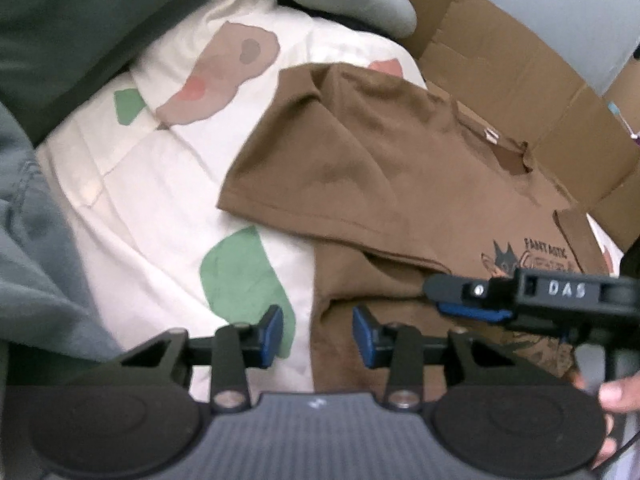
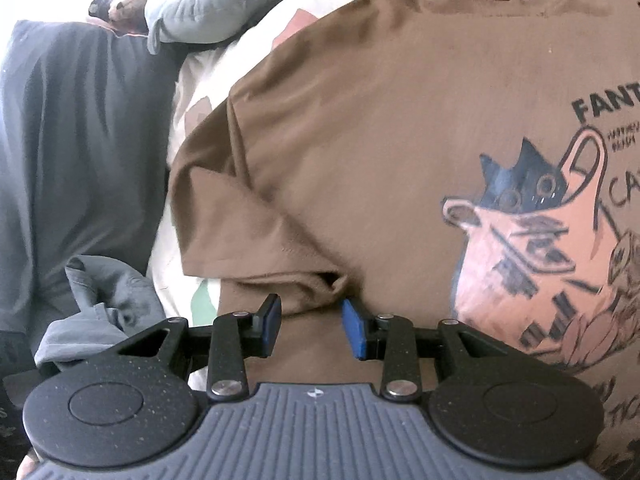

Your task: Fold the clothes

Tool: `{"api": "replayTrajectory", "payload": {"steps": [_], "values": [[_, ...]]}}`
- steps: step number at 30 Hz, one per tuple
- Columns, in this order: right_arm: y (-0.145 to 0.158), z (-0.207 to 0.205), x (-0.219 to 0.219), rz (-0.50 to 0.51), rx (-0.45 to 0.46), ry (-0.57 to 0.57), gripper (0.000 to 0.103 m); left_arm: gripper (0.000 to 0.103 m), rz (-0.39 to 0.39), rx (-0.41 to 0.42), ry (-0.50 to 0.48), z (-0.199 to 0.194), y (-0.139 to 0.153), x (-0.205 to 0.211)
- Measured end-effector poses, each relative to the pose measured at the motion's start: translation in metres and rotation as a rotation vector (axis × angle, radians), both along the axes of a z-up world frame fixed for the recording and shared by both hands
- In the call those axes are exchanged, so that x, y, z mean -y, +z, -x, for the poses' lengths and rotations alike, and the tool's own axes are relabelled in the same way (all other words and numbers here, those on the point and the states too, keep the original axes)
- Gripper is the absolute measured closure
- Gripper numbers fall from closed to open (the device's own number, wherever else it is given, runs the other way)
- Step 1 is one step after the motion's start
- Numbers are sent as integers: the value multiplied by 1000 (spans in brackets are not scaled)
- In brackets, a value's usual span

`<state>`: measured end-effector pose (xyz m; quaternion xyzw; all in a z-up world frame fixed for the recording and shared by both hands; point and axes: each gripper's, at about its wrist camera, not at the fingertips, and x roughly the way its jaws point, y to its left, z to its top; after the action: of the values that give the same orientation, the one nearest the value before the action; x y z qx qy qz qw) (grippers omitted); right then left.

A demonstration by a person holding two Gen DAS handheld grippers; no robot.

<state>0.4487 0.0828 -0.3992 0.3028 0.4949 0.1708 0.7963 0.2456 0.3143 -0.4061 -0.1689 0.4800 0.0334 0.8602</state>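
Observation:
A brown T-shirt with a cat print lies spread face up on the bed, its short sleeve pointing left. In the left wrist view my left gripper hovers open over the shirt's left side edge, with nothing pressed between its blue pads. My right gripper reaches in from the right over the print. In the right wrist view the T-shirt fills the frame. There my right gripper stands open just above the bunched fabric under the sleeve, gripping nothing.
The cream bedsheet has green and brown patches. Flattened cardboard lies behind the shirt. Grey-green clothes pile up at the left, and dark grey clothes and a pale blue sleeve lie beyond. A hand holds the right gripper.

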Motion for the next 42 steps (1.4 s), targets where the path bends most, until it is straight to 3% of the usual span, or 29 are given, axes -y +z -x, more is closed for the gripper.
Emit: {"api": "replayTrajectory", "payload": {"steps": [4, 11, 12, 13, 14, 24, 29, 33, 37, 42], "values": [[6, -4, 3, 73, 38, 19, 63, 68, -20, -5, -15, -4, -5, 2], [6, -10, -4, 126, 95, 75, 63, 86, -57, -14, -2, -5, -4, 3], [6, -11, -5, 129, 101, 83, 66, 87, -59, -15, 1, -5, -4, 3], [6, -12, -5, 131, 104, 90, 78, 88, -62, -16, 5, -5, -4, 3], [7, -12, -5, 132, 102, 95, 101, 88, -64, -17, 8, -5, -4, 3], [19, 5, -2, 112, 47, 54, 101, 89, -61, -31, 58, -8, -1, 3], [7, 1, -1, 142, 13, 62, 98, 76, -64, -26, 66, -5, 9, 4], [11, 2, 9, 127, -11, 29, 88, 50, -57, 33, 89, 1, 25, 2], [19, 4, 13, 147, 0, 30, 84, 47, -65, 90, 152, -6, 32, -7], [27, 6, 17, 163, 20, 51, 84, 50, -108, 100, 213, -19, 21, -18]]}}
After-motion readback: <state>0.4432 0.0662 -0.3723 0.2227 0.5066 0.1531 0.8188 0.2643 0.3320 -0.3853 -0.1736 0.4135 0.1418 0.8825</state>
